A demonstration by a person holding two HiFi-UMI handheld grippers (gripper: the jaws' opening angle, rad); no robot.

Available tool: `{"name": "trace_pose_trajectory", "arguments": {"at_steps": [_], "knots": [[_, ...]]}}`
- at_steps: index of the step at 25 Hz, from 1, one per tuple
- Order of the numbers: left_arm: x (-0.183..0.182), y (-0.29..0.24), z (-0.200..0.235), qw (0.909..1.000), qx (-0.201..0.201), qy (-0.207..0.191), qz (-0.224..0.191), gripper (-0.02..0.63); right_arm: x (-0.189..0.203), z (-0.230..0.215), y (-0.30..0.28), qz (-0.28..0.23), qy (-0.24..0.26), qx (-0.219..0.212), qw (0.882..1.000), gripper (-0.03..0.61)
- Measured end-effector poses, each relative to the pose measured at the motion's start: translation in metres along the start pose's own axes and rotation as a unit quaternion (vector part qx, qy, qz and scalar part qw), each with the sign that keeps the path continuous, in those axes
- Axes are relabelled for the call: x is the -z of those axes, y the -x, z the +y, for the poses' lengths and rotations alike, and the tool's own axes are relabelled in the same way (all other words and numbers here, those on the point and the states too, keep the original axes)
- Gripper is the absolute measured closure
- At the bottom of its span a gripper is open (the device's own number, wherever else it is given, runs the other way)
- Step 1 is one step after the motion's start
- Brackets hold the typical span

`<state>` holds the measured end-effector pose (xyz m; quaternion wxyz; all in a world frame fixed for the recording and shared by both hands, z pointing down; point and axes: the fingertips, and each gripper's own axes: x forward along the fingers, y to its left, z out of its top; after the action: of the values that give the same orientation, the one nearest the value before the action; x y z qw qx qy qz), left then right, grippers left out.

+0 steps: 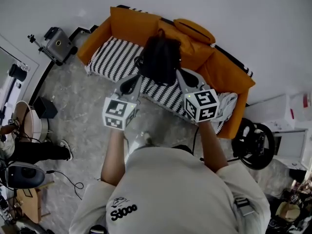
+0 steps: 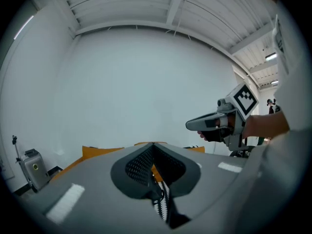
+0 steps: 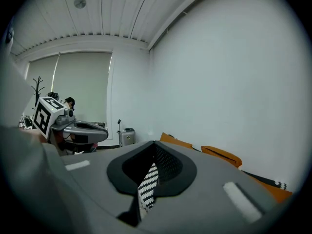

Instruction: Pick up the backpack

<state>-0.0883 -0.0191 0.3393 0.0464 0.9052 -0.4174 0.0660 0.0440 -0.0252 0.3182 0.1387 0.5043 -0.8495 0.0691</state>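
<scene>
The backpack (image 1: 160,60) looks like matt black cloth. The sofa (image 1: 130,27) has smooth orange upholstery. The floor (image 1: 83,106) is polished and stone-like.

An orange sofa (image 1: 131,26) stands against the far white wall (image 1: 253,18), its seat covered by a black-and-white striped throw (image 1: 113,58). An orange cushion (image 1: 194,30) lies on top of the backrest toward the right. On the grey marbled floor (image 1: 83,126), a grey hard case (image 1: 58,45) sits off the sofa's left end, a small black box (image 1: 45,107) nearer, beside a round wooden table (image 1: 28,122). A black cable (image 1: 68,179) trails across the near-left floor. Right of the sofa stand a black wheel-shaped device (image 1: 253,143) and a white cabinet (image 1: 273,110)
</scene>
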Motion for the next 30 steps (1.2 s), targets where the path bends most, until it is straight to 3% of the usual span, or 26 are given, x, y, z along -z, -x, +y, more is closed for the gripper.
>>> {"name": "trace_pose_trajectory", "arguments": {"at_steps": [4,16,26,30], "knots": [[0.001,-0.011,0.021,0.9998,0.0,0.019,0.004,0.604,-0.002,0.002,-0.02,0.004,0.006,-0.001,1.0,0.575],[0.018,-0.072,0.078,0.9996,-0.011,-0.008,0.026,0.603,0.007,-0.037,-0.095,0.028,-0.007,-0.005,1.0,0.574],[0.026,-0.183,0.155,0.9984,-0.022,-0.015,0.049,0.603,0.007,-0.12,-0.204,0.047,-0.023,-0.003,0.999,0.574],[0.033,-0.229,0.174,0.9981,-0.008,-0.022,0.057,0.603,0.017,-0.15,-0.248,0.062,-0.034,-0.001,0.998,0.574]]}}
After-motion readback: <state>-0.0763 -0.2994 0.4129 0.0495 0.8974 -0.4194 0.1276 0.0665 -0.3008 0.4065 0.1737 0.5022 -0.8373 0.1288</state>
